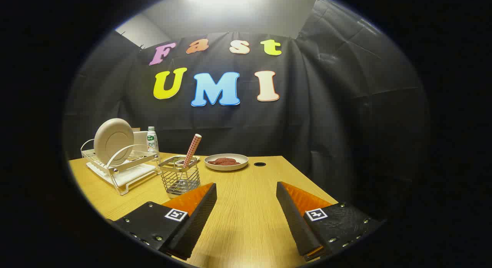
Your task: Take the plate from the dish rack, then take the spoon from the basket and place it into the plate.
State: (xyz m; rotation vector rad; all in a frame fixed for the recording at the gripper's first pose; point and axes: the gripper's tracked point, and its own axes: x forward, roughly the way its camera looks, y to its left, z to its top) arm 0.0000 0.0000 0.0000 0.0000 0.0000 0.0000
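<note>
A pale round plate [113,140] stands on edge in a white wire dish rack [127,172] at the far left of the wooden table [246,206]. Right of the rack stands a wire mesh basket [180,179], just ahead of my left finger. A spoon [191,150] with a red-checked handle leans upright out of it. My gripper [246,189] hovers low over the table's near part. It is open, with only bare tabletop between its fingers.
A second shallow plate [226,162] holding something dark red lies beyond the basket, near the table's far edge. A small bottle [152,139] stands behind the rack. A round cable hole [260,164] sits right of that plate. The table's right edge drops off close by.
</note>
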